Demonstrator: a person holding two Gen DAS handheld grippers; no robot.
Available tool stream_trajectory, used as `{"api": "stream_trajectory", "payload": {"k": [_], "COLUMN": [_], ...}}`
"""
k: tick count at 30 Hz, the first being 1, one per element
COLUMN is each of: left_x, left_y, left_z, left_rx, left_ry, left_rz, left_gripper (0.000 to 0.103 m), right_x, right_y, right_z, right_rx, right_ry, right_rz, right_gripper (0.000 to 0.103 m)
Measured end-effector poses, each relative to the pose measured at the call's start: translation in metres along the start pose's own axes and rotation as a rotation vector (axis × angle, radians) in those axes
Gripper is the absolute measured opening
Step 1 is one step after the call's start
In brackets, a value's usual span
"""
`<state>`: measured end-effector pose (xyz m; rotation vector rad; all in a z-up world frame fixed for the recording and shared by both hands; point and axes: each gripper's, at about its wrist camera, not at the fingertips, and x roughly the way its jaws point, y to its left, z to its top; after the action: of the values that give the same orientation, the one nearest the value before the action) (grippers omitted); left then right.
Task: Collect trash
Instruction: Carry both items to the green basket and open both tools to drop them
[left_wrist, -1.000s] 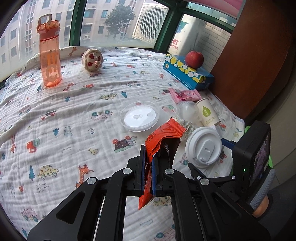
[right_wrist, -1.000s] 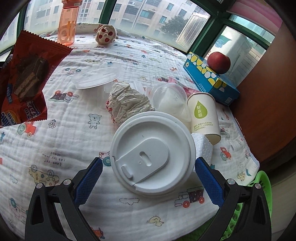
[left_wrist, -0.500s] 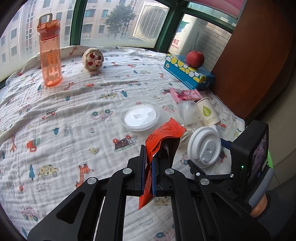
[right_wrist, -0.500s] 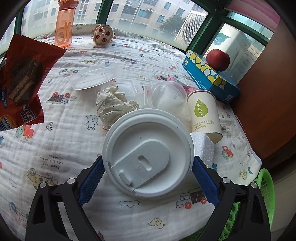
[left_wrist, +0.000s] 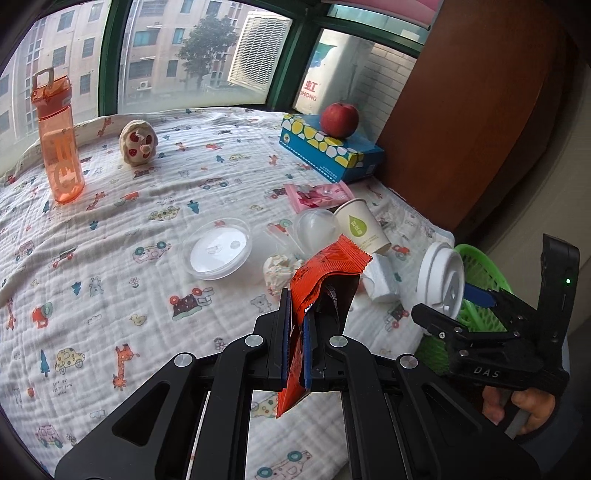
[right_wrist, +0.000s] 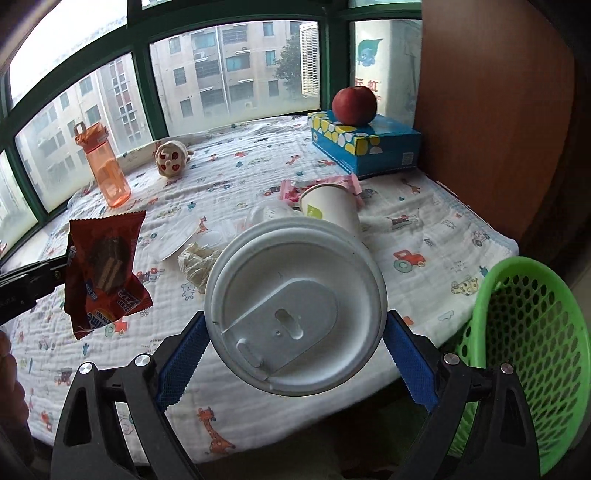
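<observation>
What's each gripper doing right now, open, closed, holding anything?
Left gripper: closed on the red snack wrapper.
Right gripper: closed on the white cup lid, gripped by its rim, near the green basket.

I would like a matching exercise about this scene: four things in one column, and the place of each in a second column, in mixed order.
Things:
1. apple
2. white lid
3. snack wrapper
4. orange bottle

Places:
A. between the jaws of the left gripper
B. standing near the window
C. on top of the blue box
D. between the jaws of the right gripper

Pairs: 1-C, 2-D, 3-A, 4-B
</observation>
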<state>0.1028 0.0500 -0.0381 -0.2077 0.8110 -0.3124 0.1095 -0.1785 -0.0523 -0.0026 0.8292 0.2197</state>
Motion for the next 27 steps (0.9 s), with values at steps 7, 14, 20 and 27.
{"api": "stream_trajectory", "payload": {"k": [7,14,20,27], "left_x": [0.019,0.048,0.074,0.108], "left_y": [-0.061,-0.144,-0.215,-0.271], "left_z": [0.012,0.021,0.024,0.020], "left_rx": [0.086,0.195,0.286,0.311], "left_ry": [0.028,0.072,0.115,0.197], "left_rz": [-0.103,-0.217,-0.294,-0.368], "left_gripper": [0.004,0.004,0.004,0.004], "right_x": [-0.040,-0.077,-0.103,-0.126], "right_y": [-0.074,-0.137,-0.180,-0.216], "right_z": [-0.015,-0.038,-0.058,-0.079], "right_rx": [0.160,0.257,0.329,0.391], "right_ry": [-0.032,-0.069,-0.096,-0.115], "right_rz": [-0.072,-0.163,-0.223,-0.283], "right_gripper": [0.090,0.090,0.090,0.090]}}
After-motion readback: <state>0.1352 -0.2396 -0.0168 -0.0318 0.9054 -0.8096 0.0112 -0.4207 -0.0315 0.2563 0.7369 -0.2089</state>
